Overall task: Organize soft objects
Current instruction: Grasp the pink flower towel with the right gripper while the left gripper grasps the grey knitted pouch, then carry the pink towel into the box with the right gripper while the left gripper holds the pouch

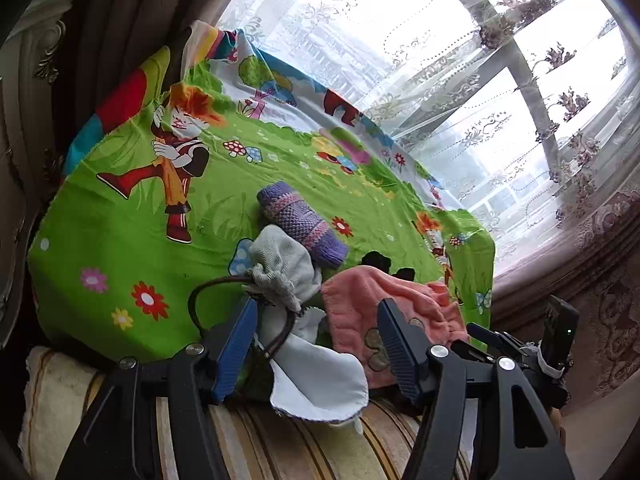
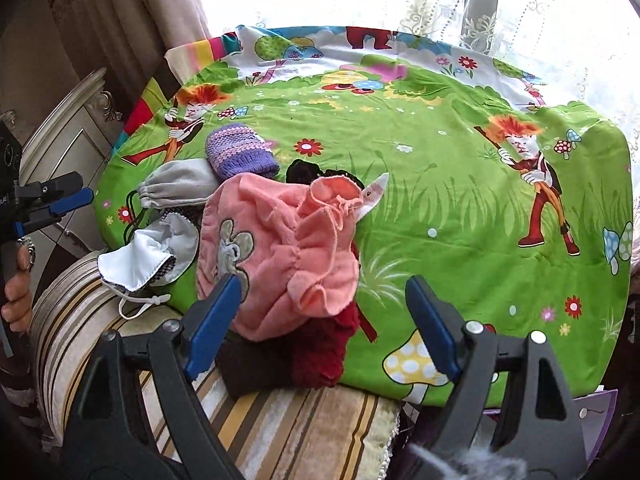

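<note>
Both grippers spread, holding nothing | left gripper (image 1: 316,344) over grey pouch (image 1: 280,272), lower centre | right gripper (image 2: 324,328) frames pink cloth (image 2: 280,240), mid-frame | soft items heaped on cartoon sheet (image 2: 440,184), likely for sorting

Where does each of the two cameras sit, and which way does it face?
Left wrist: on the left gripper, looking down over its open blue fingers at the grey pouch and pink cloth.
Right wrist: on the right gripper, open, facing the pink cloth; the left gripper and a hand show at the picture's left edge.
Shared: the green cartoon sheet, purple knit, and lace curtain.
</note>
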A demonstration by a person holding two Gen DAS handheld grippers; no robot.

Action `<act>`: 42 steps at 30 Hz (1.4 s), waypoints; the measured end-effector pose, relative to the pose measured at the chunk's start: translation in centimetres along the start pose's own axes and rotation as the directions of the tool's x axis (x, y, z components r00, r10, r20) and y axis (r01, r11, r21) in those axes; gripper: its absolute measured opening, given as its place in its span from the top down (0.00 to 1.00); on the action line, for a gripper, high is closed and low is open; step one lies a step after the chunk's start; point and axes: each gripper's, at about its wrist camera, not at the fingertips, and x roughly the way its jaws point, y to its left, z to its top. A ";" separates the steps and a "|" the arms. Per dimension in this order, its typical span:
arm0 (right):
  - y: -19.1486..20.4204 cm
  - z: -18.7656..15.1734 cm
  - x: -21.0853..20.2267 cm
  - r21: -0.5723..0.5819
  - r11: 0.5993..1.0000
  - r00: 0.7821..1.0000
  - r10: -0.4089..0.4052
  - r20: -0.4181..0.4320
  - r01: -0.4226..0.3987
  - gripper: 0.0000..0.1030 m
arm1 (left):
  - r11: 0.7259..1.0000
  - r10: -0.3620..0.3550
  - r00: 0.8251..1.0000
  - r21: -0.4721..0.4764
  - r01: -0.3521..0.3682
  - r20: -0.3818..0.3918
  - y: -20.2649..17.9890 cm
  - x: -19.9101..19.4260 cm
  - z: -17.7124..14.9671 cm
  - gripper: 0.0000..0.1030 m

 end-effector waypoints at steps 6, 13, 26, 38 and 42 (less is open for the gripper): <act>0.0 0.7 1.7 0.006 1.000 1.000 0.001 -0.025 -0.001 0.23 | 0.997 0.080 0.994 0.021 -0.079 -0.071 0.7 3.5 2.7 0.39; 1.7 1.1 2.7 -0.081 0.997 0.999 -0.009 -0.033 0.007 0.67 | 0.986 0.149 0.979 0.101 -0.136 -0.136 0.4 7.5 2.9 0.39; 2.1 3.4 -1.4 -0.078 0.993 0.991 0.096 0.097 -0.088 0.88 | 0.969 0.194 0.980 0.165 -0.185 -0.037 -0.3 5.8 3.0 0.82; -1.6 3.4 -9.8 0.003 0.995 0.965 0.098 0.242 -0.102 0.88 | 0.979 0.160 0.983 0.113 -0.170 0.086 -1.2 1.2 3.5 0.82; -3.6 1.9 -13.1 0.044 0.996 0.960 0.064 0.274 -0.079 0.88 | 0.981 0.140 0.983 0.122 -0.154 0.117 -2.3 -0.2 3.2 0.82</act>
